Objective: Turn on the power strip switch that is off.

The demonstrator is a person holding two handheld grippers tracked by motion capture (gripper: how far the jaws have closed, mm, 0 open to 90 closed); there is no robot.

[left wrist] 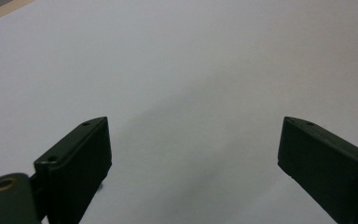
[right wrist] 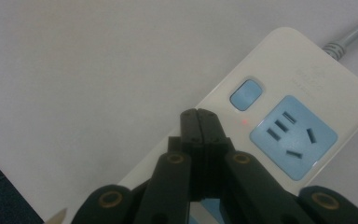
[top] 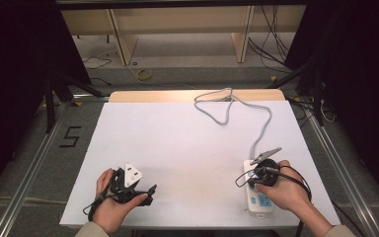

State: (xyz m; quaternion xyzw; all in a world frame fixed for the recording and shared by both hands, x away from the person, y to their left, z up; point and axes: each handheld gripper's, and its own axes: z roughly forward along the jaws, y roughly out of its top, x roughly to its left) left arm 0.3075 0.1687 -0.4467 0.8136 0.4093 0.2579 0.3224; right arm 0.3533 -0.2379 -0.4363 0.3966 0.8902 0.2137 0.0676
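A white power strip [top: 259,198] with blue sockets lies near the front right of the white table [top: 177,143], its grey cable [top: 237,106] looping to the far edge. In the right gripper view the power strip [right wrist: 307,88] shows a blue switch [right wrist: 246,94], a small red light [right wrist: 244,122] and a blue socket [right wrist: 293,136]. My right gripper [right wrist: 199,114] hovers over the strip just below the switch, jaws pressed together with nothing between them; I also see this right gripper [top: 262,174] from above. My left gripper [top: 143,192] rests at the front left, and its jaws [left wrist: 191,154] stand wide apart over bare table.
Beyond the table's far edge are wooden shelf legs [top: 123,44] and loose cables [top: 271,44] on the floor. Dark stands flank both sides. A "5" mark [top: 70,137] is on the floor at left.
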